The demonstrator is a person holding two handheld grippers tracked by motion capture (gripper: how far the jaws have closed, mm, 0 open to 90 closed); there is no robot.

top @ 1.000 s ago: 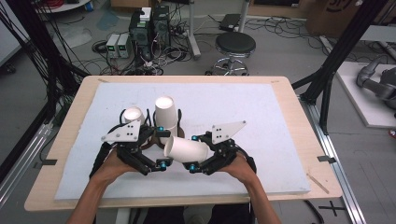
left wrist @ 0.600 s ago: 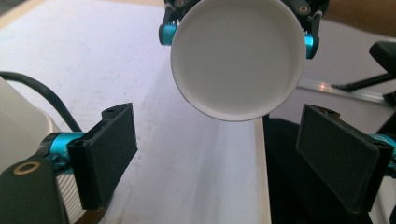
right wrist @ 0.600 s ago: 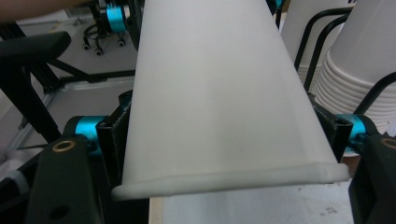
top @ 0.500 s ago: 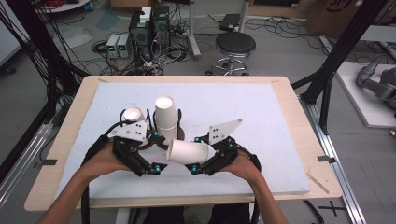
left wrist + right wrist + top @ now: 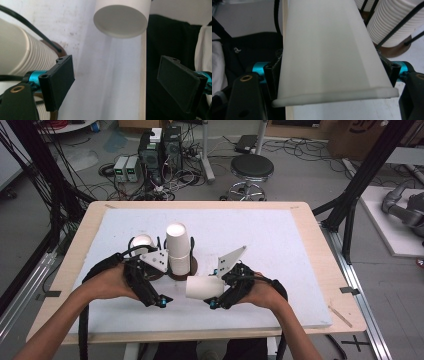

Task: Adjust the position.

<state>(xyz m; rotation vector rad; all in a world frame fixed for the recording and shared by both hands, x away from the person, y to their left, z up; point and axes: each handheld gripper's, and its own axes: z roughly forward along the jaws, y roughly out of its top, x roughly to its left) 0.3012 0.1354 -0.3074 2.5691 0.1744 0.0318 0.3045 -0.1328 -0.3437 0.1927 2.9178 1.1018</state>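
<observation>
- Left gripper (image 5: 161, 301) hangs just off the surface (image 5: 300, 250), jaws wide and just easing inward, nothing between them, beside the stack of paper cups (image 5: 178, 249) on its brown stand.
- A single paper cup (image 5: 204, 287), lying sideways above the surface near the front edge, looks freshly pulled from the stack.
- Right gripper (image 5: 215, 302) is clamped on its rim end.

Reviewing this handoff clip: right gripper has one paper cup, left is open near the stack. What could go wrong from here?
1. The cup lies sideways in the right gripper, squeezed near its rim; a harder squeeze could crumple it.
2. The left gripper, whose fingers have just been closing on nothing, sits close beside the cup stack on its stand; a swing might topple it.
</observation>
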